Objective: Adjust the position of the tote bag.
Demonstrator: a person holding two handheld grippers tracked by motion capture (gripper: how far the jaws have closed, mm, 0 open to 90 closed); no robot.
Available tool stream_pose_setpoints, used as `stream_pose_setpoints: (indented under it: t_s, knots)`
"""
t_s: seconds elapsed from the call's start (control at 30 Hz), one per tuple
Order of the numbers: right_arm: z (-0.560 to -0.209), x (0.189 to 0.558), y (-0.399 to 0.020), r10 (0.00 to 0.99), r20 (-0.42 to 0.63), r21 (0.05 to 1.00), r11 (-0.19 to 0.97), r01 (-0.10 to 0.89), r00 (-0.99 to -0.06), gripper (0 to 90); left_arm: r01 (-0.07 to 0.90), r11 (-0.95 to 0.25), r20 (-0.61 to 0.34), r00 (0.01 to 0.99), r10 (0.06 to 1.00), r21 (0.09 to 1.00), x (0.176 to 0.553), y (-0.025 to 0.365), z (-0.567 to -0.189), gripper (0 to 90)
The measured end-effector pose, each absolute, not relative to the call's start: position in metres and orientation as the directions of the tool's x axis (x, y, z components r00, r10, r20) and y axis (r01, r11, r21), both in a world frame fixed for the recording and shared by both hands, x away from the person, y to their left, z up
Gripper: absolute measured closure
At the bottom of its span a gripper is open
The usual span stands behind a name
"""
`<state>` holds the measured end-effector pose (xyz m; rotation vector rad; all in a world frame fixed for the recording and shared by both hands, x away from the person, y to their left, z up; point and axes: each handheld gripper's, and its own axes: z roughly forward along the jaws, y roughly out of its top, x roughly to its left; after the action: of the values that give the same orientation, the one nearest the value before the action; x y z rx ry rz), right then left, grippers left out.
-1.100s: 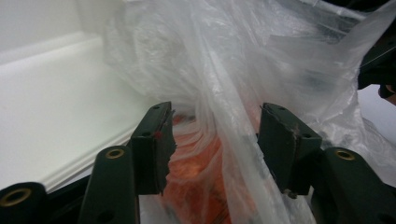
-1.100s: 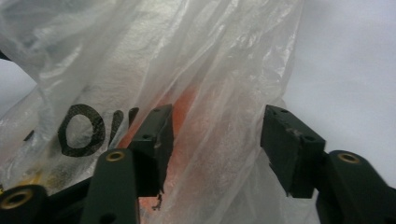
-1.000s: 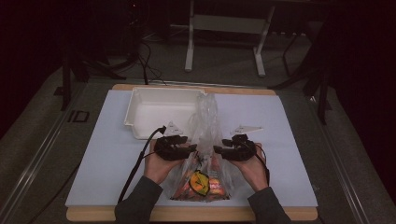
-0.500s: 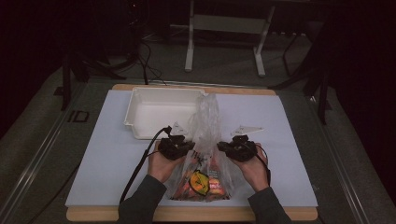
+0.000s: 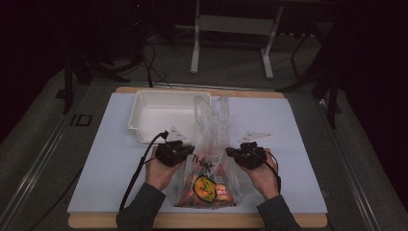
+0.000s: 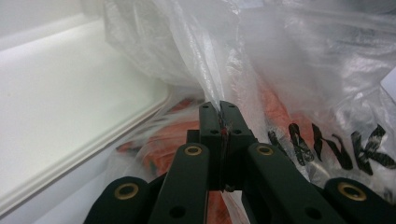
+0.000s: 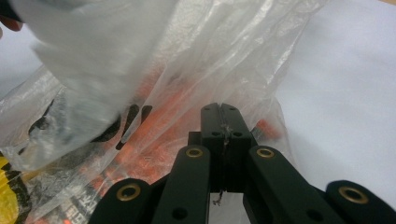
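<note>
The clear plastic bag (image 5: pixel 209 159) lies on the pale blue mat (image 5: pixel 298 144) near the table's front edge, its twisted handles rising toward the white tray (image 5: pixel 144 120) just behind it. Open mat lies to the left and right of the bag; the wooden table edge (image 5: pixel 192 222) runs close under the forearms.

A second ago both pairs of jaws stood apart beside the bag — they have just been closing, and now the left gripper (image 6: pixel 219 112) is clamped on a fold of the film, and the right gripper (image 7: pixel 219 114) pinches the film on the opposite side. Both hands sit almost where they were.

The bag holds orange-red packets and a yellow-and-black label, with black lettering on its side — the tray holds nothing.
</note>
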<state>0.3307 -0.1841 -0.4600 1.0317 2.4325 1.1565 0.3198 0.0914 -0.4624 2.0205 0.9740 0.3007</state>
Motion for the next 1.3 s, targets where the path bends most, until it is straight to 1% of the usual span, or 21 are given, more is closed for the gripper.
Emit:
stream_pose_setpoints:
  t_s: [0.53,1.3]
  knots:
    - [-0.458,0.326,-0.191,0.701,0.050,0.762,0.433,0.481,-0.711,89.8,0.531,-0.321,-0.124,0.641,0.758,0.784,0.310,0.116,-0.464,89.7]
    - [-0.459,0.318,-0.207,0.713,0.048,0.766,0.423,0.484,-0.699,89.8,0.543,-0.306,-0.115,0.609,0.785,0.782,0.301,0.136,-0.468,89.7]
